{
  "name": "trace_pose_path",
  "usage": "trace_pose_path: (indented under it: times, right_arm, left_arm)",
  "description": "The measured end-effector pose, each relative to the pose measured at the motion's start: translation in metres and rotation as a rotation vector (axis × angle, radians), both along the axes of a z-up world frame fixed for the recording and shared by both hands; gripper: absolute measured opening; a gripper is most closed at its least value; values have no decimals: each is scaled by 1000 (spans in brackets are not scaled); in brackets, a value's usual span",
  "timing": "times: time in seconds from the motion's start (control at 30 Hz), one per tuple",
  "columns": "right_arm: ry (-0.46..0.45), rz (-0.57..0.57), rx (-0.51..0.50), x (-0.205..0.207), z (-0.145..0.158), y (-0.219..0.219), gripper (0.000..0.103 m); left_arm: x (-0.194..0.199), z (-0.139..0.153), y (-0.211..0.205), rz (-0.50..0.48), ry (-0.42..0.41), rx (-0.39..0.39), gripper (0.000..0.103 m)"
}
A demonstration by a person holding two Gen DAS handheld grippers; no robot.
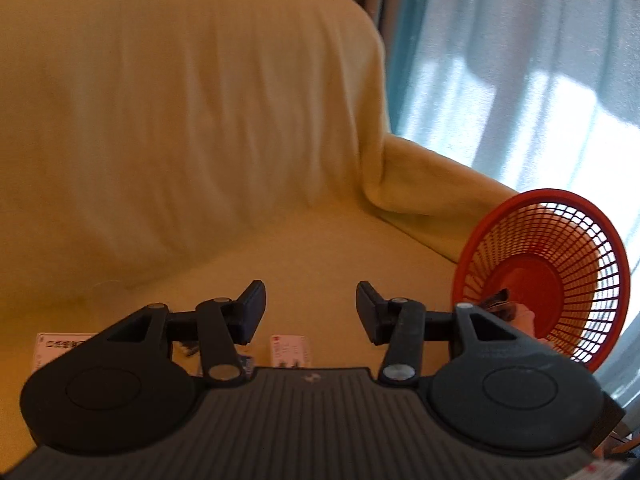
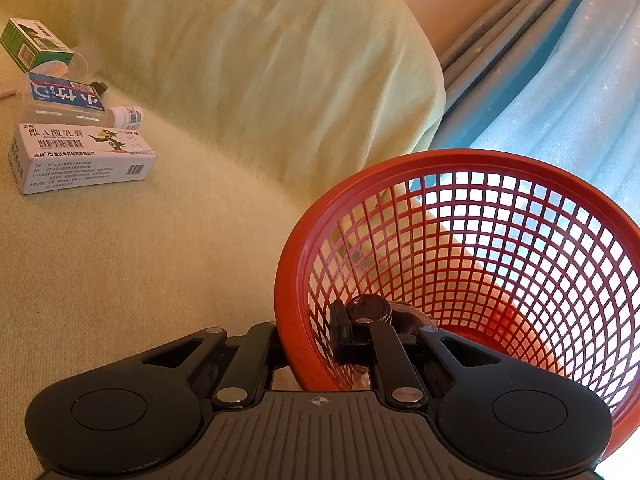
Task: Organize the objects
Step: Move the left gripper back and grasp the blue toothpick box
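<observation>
On the seat of a sofa covered in a pale yellow-green fabric throw (image 2: 120,264), a small cluster of medicine packages lies toward the far left side, close to where the seat meets the backrest. Nearest is a long white cardboard box with a barcode and a green parrot drawing (image 2: 82,157). Just behind it lies a clear plastic pack with a blue and white label (image 2: 66,98), with a small white bottle (image 2: 129,117) beside its right end. Farthest back stands a tilted green and white carton (image 2: 34,44), touching a clear rounded piece that is too blurred to identify.

At the right side of the seat, beside the covered armrest and a light blue curtain (image 2: 560,92), a round red plastic mesh basket (image 2: 500,184) is tipped so that its mouth faces the cameras. The right gripper (image 2: 312,344) has its jaws closed nearly all the way on the basket's near rim, one finger outside the wall and the other inside. A small dark object sits inside the basket just above the inner finger; what it is cannot be made out.

In the left wrist view, the left gripper (image 1: 311,312) hangs over the seat with its jaws partly apart and nothing between them. The red basket (image 1: 560,240) appears to its right, well apart from the fingers. Below the jaws, close to the gripper's body, a small white and pink packet (image 1: 290,350) lies on the fabric, and another white label (image 1: 60,344) shows at the left, partly hidden.
</observation>
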State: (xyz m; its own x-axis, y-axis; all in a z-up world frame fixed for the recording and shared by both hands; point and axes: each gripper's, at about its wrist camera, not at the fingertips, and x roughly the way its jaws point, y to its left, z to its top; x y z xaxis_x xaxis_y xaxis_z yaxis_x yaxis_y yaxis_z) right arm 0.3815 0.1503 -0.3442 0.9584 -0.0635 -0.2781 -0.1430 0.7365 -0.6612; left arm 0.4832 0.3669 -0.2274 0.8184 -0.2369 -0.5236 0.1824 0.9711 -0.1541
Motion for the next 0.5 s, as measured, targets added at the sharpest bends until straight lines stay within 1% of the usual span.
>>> trace_pose_path:
  times: [0.13, 0.23, 0.4, 0.5]
  right_arm:
    - [1, 0, 0, 0, -1, 0, 7]
    - [2, 1, -1, 0, -1, 0, 7]
    - [1, 1, -5, 0, -1, 0, 7]
    - [1, 1, -4, 0, -1, 0, 7]
  left_arm:
    - [-5, -12, 31, 66, 25, 37, 44]
    - [-5, -22, 45, 94, 51, 70, 44]
    - [-11, -45, 59, 114, 113, 102, 44]
    - [-16, -57, 65, 124, 142, 97, 44]
